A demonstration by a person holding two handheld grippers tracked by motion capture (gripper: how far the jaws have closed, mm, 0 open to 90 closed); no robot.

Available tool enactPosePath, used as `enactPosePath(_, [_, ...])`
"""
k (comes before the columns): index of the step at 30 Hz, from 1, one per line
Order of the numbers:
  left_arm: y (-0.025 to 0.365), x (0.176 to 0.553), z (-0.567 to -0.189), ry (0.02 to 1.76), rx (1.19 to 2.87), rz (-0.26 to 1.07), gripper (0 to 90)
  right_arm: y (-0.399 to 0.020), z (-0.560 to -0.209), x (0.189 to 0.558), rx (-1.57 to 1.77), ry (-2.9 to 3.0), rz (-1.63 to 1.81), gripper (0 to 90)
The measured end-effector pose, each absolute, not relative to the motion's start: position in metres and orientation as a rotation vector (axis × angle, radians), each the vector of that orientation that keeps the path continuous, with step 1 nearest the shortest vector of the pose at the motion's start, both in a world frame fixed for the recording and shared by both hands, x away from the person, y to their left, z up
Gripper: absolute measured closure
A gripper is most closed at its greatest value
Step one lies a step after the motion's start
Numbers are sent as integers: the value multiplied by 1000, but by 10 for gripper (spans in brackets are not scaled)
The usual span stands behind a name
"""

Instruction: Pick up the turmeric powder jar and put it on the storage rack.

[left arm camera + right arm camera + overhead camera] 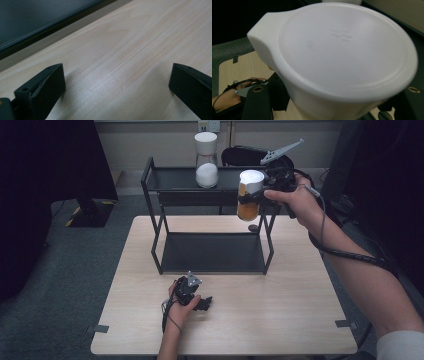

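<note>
The right claw [252, 195] is clamped on a jar [249, 195] of orange-brown contents with a white lid [347, 47], and holds it in the air at the right front corner of the black rack [152, 182], about level with the rack's top shelf. The step in hand looks like carrying the jar onto that top shelf, where a second jar [206, 160], filled with something white, already stands near the middle.

The held jar sits upright between the jaws, gripped just under its lid; in the right gripper view the lid lies close before the camera, with the jaws low at either side of the jar's body. The jar hangs clear of the desk [295, 320] and does not yet rest on the shelf.

The next move probably calls for bringing the jar over the shelf's front rail, clear of the rack's right post, and lowering it onto the bare part of the shelf to the right of the white-filled jar, kept upright and apart from it.

The left claw [204, 303] rests on the desk in front of the rack, jaws wide apart with nothing between them.
</note>
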State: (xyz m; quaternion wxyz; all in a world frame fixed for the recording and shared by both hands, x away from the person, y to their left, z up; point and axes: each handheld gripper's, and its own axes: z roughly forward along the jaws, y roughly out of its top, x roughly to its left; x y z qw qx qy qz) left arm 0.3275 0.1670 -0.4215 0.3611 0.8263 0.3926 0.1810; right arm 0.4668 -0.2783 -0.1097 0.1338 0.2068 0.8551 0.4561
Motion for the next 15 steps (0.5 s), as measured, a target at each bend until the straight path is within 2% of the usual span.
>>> enactPosePath(15, [167, 327, -421, 1012, 2130, 467, 0, -270, -75, 470, 599, 2470, 1327, 304])
